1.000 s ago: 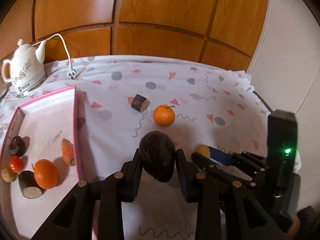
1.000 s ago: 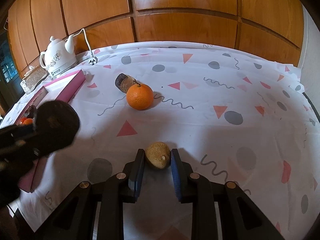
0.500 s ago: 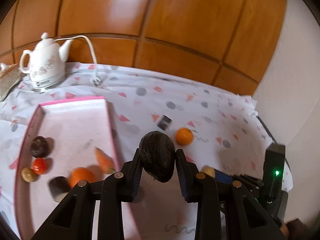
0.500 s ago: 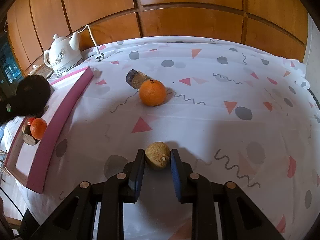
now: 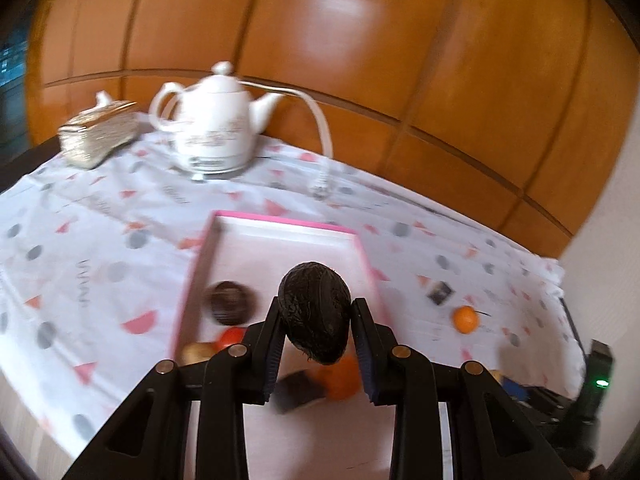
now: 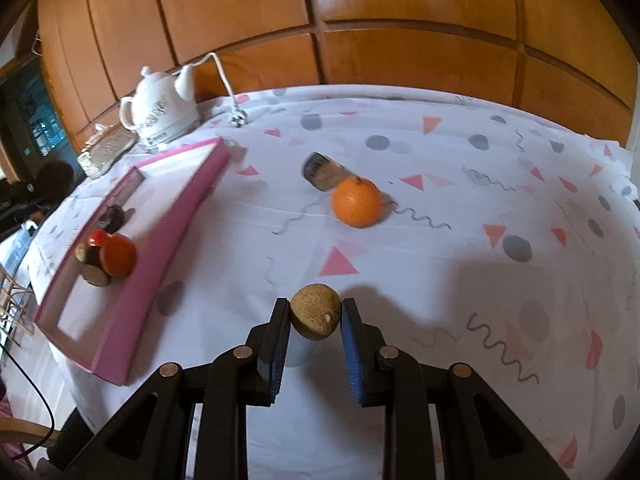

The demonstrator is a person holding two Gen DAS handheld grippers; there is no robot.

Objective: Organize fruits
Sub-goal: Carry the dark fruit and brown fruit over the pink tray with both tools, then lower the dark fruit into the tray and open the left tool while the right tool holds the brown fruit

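tray fruits (image 5: pixel 336 376) blurred, half-hidden behind jaws

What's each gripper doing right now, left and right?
Left gripper: closed on the dark avocado, above the pink tray.
Right gripper: closed on the small brown fruit.

Bright, soft daylight in both views. Broad glare patch on wood panelling (image 5: pixel 340 28) in left wrist view. Heavy motion blur there: kettle (image 5: pixel 216 128), pink tray (image 5: pixel 280 226), tray contents smeared; dark fruit (image 5: pixel 314 312) between fingers (image 5: pixel 272 344) sharp. Right wrist view mostly sharp, slight smear near tray (image 6: pixel 176 232). Soft shadows on tabletop (image 6: pixel 440 280) beside orange (image 6: pixel 356 202). Strong fisheye bowing, black vignette at corners.
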